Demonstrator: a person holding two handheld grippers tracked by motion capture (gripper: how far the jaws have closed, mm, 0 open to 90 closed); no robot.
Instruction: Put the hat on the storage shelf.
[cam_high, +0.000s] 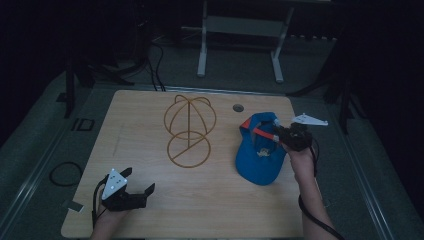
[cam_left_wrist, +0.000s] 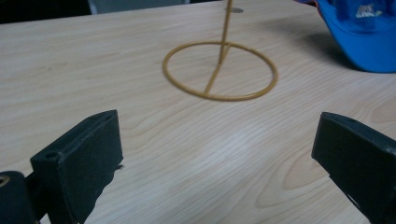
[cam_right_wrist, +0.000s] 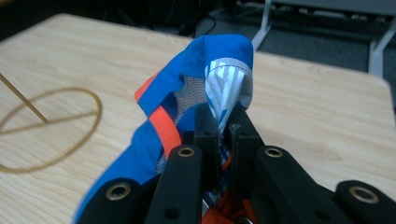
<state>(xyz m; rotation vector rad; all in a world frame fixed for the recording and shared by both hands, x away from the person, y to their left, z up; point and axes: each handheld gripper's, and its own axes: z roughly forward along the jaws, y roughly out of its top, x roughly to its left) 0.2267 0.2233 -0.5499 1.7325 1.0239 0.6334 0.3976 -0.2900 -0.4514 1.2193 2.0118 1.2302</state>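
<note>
1. Right now, right gripper (cam_high: 276, 131) pinching the blue cap (cam_high: 260, 157) by its back edge, fabric bunched between nearly closed jaws.
2. Cap at the table's (cam_high: 150, 210) right side, partly lifted, brim low toward the near edge.
3. Beside it, well apart: wire stand (cam_high: 189, 131), upright at table centre.
4. Left gripper (cam_high: 138, 181) near the front-left corner, jaws spread wide over bare wood.

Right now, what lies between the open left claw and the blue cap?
In the high view, the wire hat stand stands on the table between the left claw and the blue cap; the rest of that stretch is bare wood.
</note>
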